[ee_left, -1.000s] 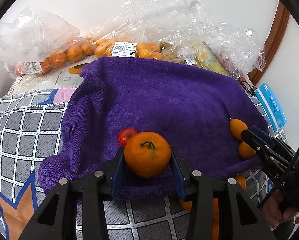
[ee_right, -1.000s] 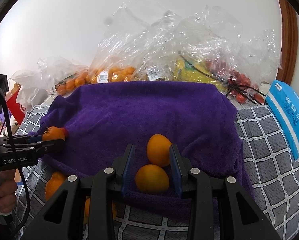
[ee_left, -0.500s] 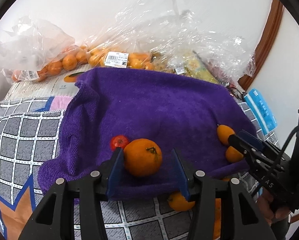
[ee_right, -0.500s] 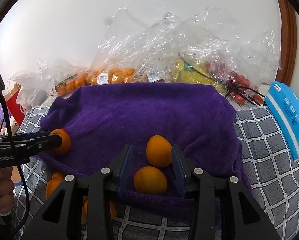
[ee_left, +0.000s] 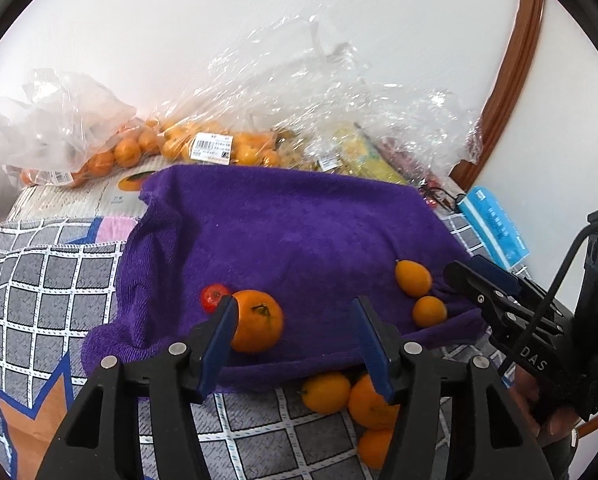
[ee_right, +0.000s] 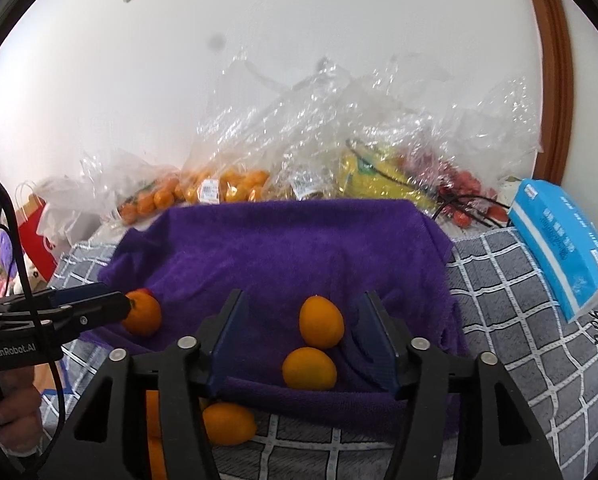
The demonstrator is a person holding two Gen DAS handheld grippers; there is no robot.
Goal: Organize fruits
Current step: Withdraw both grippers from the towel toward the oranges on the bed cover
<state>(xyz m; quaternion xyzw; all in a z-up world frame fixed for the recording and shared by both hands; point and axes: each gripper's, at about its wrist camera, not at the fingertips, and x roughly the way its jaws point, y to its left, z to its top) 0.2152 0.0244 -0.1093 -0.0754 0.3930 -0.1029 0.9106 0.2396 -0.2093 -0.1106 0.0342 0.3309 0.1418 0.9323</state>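
Note:
A purple towel [ee_left: 299, 232] [ee_right: 283, 248] lies over the checked cloth. On its near edge sits a mandarin [ee_left: 257, 320] [ee_right: 142, 314] beside a small red tomato [ee_left: 213, 297]. My left gripper [ee_left: 295, 320] [ee_right: 119, 306] has its jaws opening; the mandarin lies free by the left pad, clear of the right one. Two small yellow-orange fruits [ee_right: 321, 322] [ee_right: 309, 368] rest on the towel's right part, also seen as the pair [ee_left: 413, 278] [ee_left: 429, 311]. My right gripper [ee_right: 303, 332] [ee_left: 459, 276] is opening around them without touching.
Several loose oranges [ee_left: 326, 392] [ee_right: 227, 424] lie under the towel's near hem. Clear plastic bags of oranges [ee_left: 127, 152], yellow fruit [ee_right: 375, 180] and red tomatoes [ee_right: 459, 184] line the wall. A blue tissue pack [ee_right: 559, 240] lies at the right, a red bag [ee_right: 39, 232] at the left.
Both grippers have widened and drawn back and up. The mandarin, earlier clamped in the left jaws, now sits loose on the towel. The right jaws have spread away from the two small fruits.

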